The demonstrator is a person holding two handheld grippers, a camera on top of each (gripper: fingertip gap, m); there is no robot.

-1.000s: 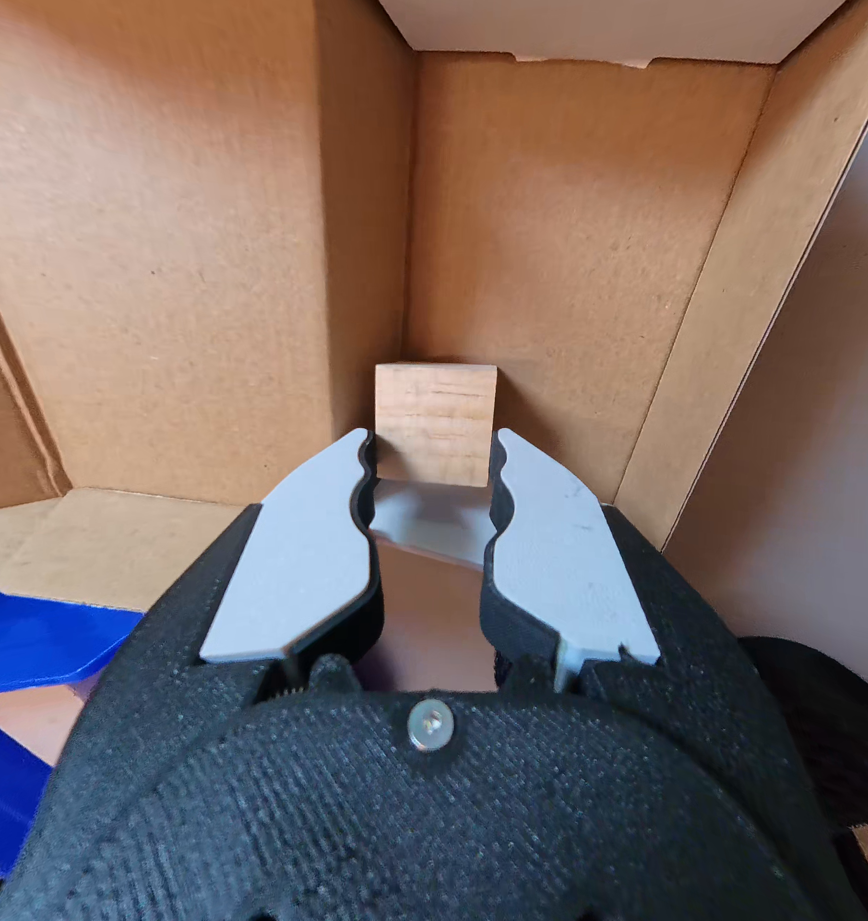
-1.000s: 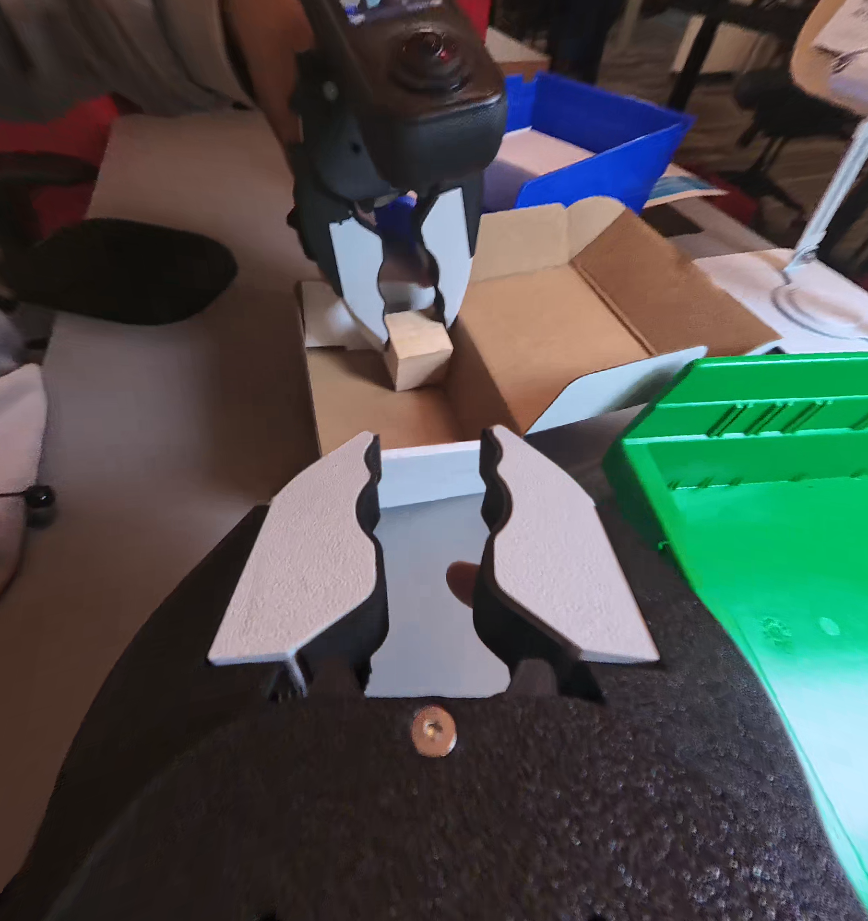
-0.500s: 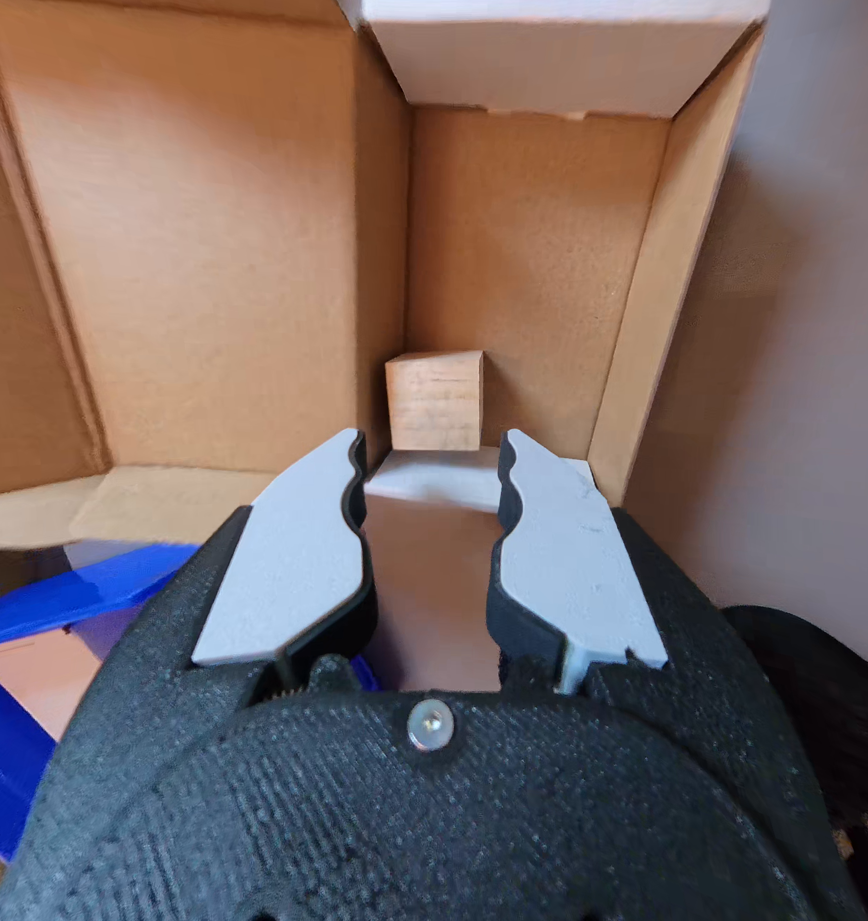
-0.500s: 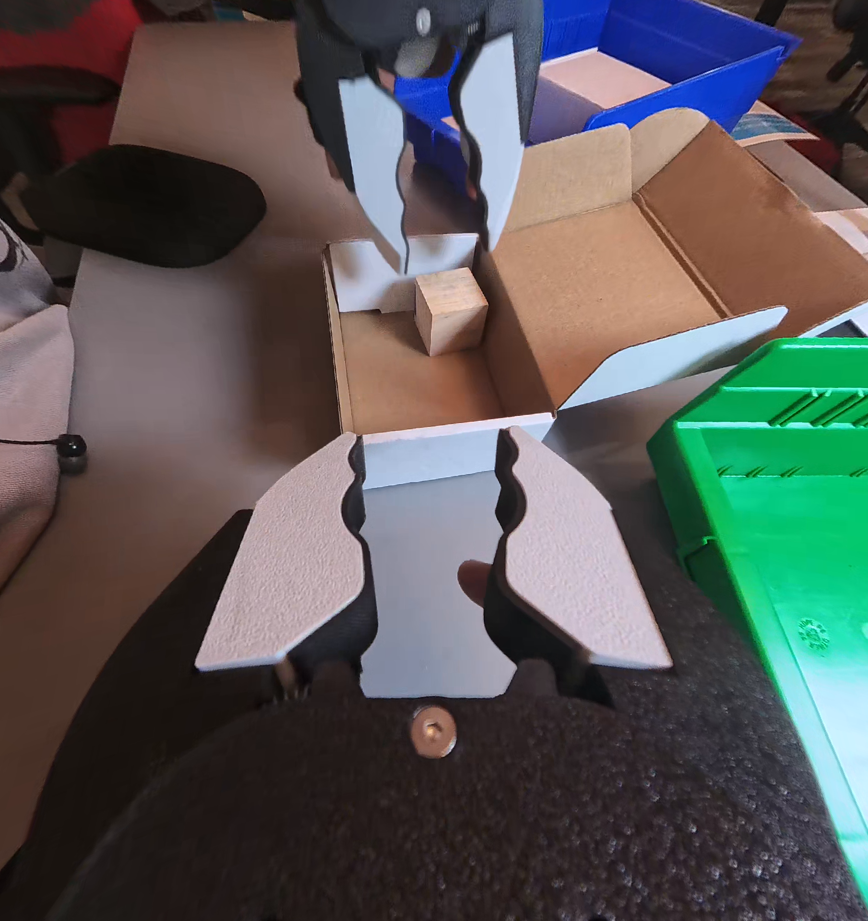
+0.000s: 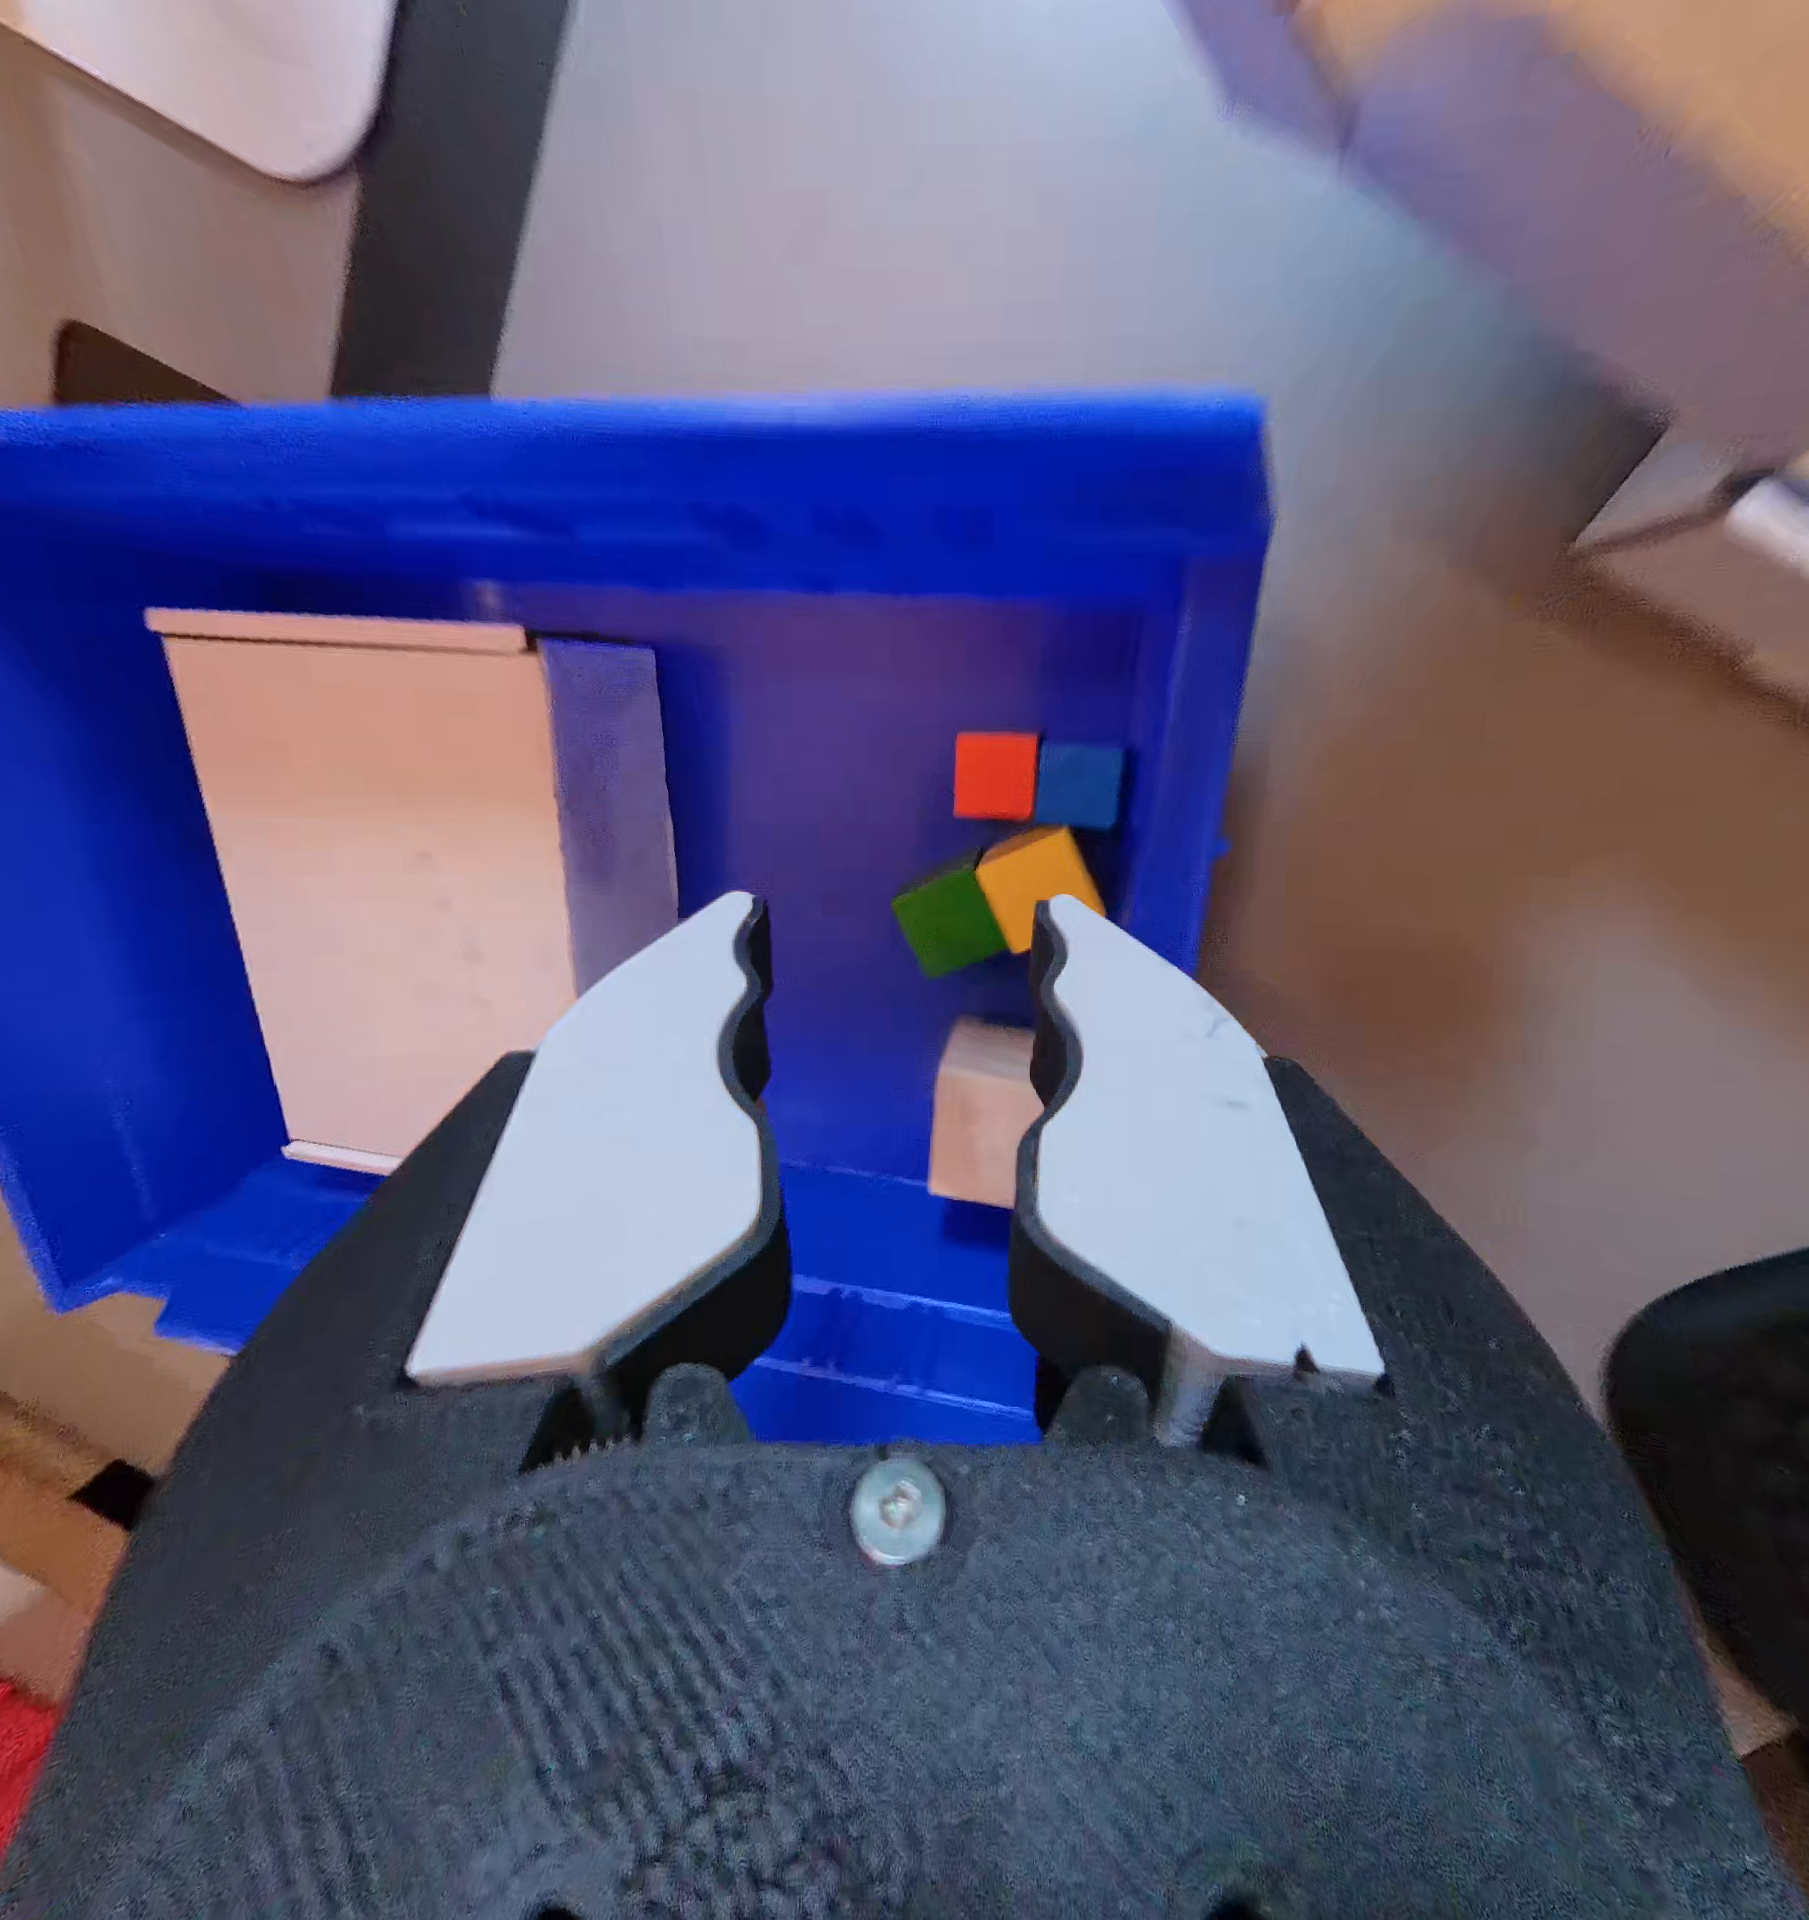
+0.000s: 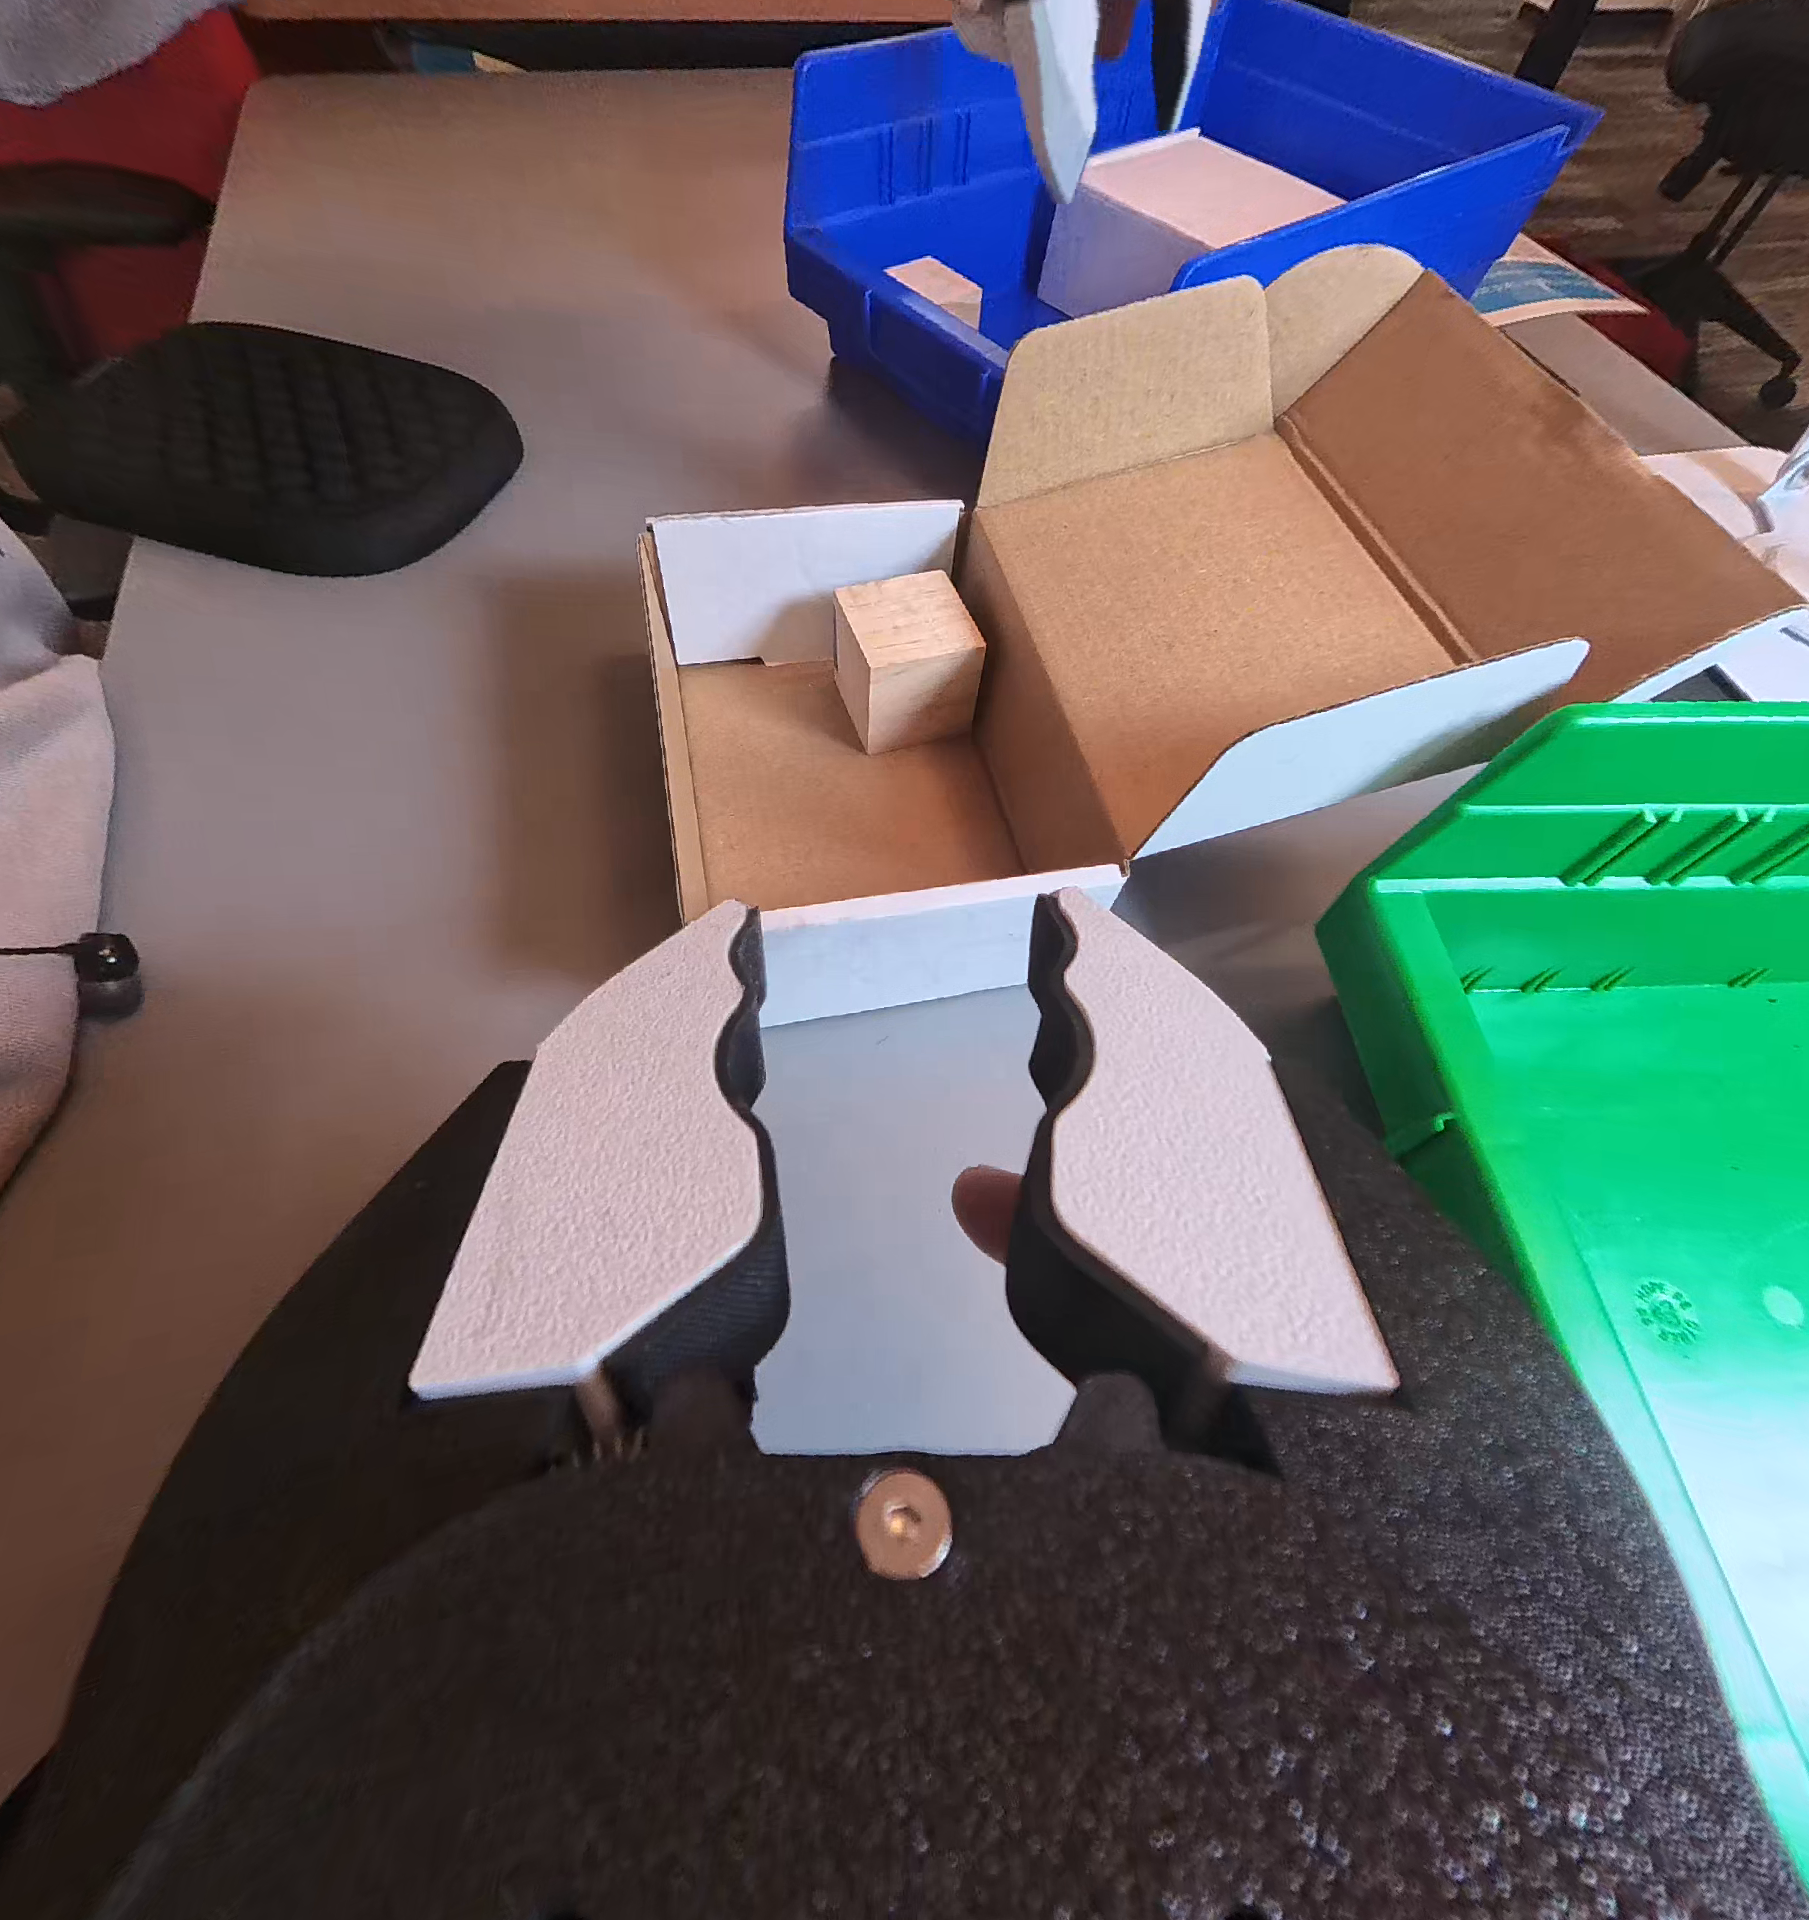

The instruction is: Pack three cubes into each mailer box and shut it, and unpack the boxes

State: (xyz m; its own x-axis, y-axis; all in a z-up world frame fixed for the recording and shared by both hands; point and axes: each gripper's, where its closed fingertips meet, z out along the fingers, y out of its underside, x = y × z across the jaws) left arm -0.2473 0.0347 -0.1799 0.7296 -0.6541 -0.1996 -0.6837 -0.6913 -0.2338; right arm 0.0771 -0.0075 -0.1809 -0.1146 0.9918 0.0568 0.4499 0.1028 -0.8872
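Left wrist view: left gripper (image 5: pixel 900 914) hangs over the blue bin (image 5: pixel 609 468), tongs spread apart, nothing between them. Inside the bin, at its right side: red cube (image 5: pixel 995 775) touching a dark blue cube (image 5: pixel 1081 785) to its right; nearer, green cube (image 5: pixel 950 923) touching an orange cube (image 5: pixel 1037 879); nearer again, a plain wooden cube (image 5: pixel 975 1112), partly hidden behind the right finger. Closed white mailer box (image 5: pixel 360 883) fills the bin's left part. Upper right of this view is motion-blurred, cannot tell what is there.

Right wrist view: right gripper (image 6: pixel 895 914) tongs spread, pinching nothing; its tips sit just at the near white wall of the open mailer box (image 6: pixel 879 951) on the grey table (image 6: pixel 380 748). One wooden cube in the box (image 6: pixel 908 659) stands on the floor at the far right corner, against the far wall and the raised lid panel. Lid is folded open to the right, brown inside up. Blue bin (image 6: pixel 900 239) stands far behind the open box, a white box and a wooden cube showing in it; left gripper (image 6: pixel 1118 145) hangs above it at the top edge, its fingers apart. Green bin (image 6: pixel 1627 1039) lies right of the open box, near side. Black pad (image 6: pixel 266 447) lies far left on the table. A fingertip (image 6: pixel 983 1210) shows between the right gripper's fingers, low down.
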